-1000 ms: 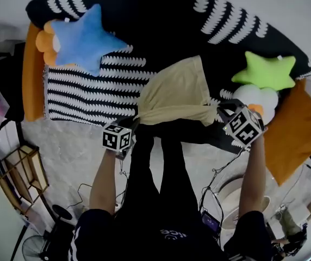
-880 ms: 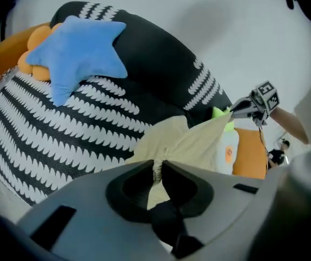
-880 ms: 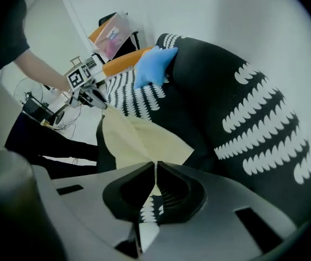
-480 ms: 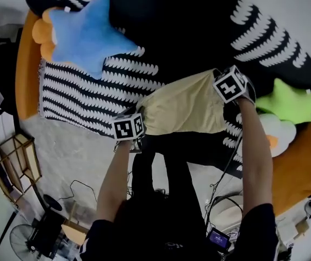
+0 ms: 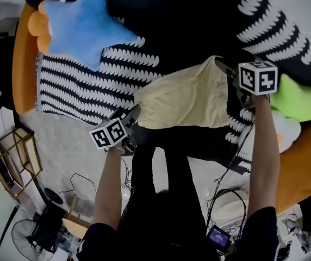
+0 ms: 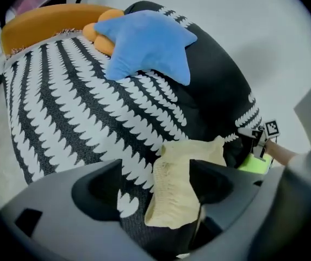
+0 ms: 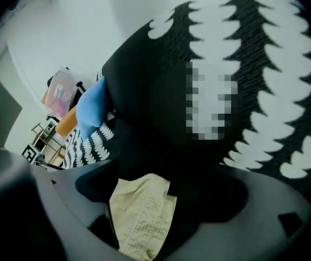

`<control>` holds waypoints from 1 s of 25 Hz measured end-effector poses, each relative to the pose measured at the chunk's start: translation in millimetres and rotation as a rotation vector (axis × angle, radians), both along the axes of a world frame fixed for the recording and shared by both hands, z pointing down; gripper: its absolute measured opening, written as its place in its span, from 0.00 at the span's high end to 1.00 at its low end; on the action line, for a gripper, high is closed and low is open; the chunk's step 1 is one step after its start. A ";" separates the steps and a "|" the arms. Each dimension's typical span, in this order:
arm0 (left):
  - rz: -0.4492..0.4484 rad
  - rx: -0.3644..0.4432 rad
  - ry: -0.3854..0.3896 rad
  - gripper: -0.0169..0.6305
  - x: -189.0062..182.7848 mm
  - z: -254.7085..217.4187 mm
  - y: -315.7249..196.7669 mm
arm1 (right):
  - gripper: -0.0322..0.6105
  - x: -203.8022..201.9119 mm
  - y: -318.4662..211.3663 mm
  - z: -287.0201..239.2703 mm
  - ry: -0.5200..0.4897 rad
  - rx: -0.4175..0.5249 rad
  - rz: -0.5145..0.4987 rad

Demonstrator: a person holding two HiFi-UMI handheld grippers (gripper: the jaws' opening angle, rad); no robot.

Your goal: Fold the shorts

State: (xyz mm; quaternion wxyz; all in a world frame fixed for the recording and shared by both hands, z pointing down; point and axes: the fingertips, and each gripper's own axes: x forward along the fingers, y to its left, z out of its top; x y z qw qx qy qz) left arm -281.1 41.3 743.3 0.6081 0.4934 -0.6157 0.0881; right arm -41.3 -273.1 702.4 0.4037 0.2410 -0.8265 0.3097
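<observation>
- Across the upper half of the head view, a black cover (image 5: 90,86) with white scalloped stripes is spread over a wide, padded piece of furniture.
- On its far left part, a blue star-shaped pillow (image 5: 82,26) is laid, with an orange plush shape partly hidden beneath it.
- Near the cover's front edge, the pale yellow shorts (image 5: 185,99) are laid out flat in a roughly rectangular shape, between the two grippers.
- At the right edge, a green star-shaped pillow (image 5: 302,99) is seen, just beside the right forearm.
- The left gripper (image 6: 158,178) is held at the shorts' near left corner. Its jaws have just been opening and are now spread wide. The crinkled edge of the shorts is seen between them, and no pad is pressed on the cloth.
- The right gripper (image 7: 161,192) is held at the far right corner. Its jaws have likewise just been opening and are spread wide. A corner of the shorts is seen between them, nearer the left jaw, and it is not pinched.
</observation>
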 end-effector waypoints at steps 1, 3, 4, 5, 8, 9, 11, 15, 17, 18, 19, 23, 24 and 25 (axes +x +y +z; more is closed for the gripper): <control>0.011 -0.011 -0.008 0.41 1.8 -0.7 4.2 | 0.25 8.4 2.5 -6.5 -0.006 0.011 0.010; 0.026 -0.022 -0.019 0.41 7.7 -4.9 9.5 | 0.31 30.4 16.6 -12.6 -0.013 0.011 0.040; 0.030 -0.018 -0.020 0.41 11.2 -8.8 9.7 | 0.32 42.6 26.5 -14.0 -0.017 0.003 0.062; 0.037 -0.008 -0.024 0.41 14.5 -13.7 7.9 | 0.35 54.8 37.3 -15.7 -0.024 -0.004 0.088; 0.121 0.037 -0.072 0.41 25.3 -33.4 -9.9 | 0.47 93.3 67.9 -25.7 -0.091 -0.006 0.236; 0.178 0.057 -0.090 0.41 32.0 -40.7 -20.6 | 0.50 107.6 77.1 -30.2 -0.132 -0.005 0.319; 0.320 0.092 -0.120 0.41 50.7 -53.4 -45.6 | 0.59 138.0 98.7 -36.6 -0.226 -0.014 0.507; 0.566 0.140 -0.145 0.41 93.1 -59.7 -91.9 | 0.66 183.0 158.1 -22.8 -0.344 -0.057 0.781; 0.641 0.157 -0.142 0.41 112.5 -57.7 -111.7 | 0.68 187.8 184.9 -7.7 -0.375 -0.091 0.849; 0.667 0.165 -0.138 0.41 122.3 -57.0 -121.0 | 0.68 187.4 197.0 1.5 -0.381 -0.116 0.868; 0.686 0.170 -0.134 0.41 132.4 -56.2 -129.5 | 0.68 185.1 207.5 10.8 -0.387 -0.146 0.877; 0.702 0.168 -0.105 0.41 166.8 -47.8 -149.2 | 0.63 169.4 229.5 45.7 -0.486 -0.282 0.946; 0.701 0.160 -0.099 0.41 172.5 -44.4 -149.7 | 0.69 171.6 231.3 51.9 -0.512 -0.294 1.006; 0.706 0.150 -0.095 0.41 177.4 -40.7 -148.7 | 0.75 177.0 233.2 56.0 -0.534 -0.293 1.080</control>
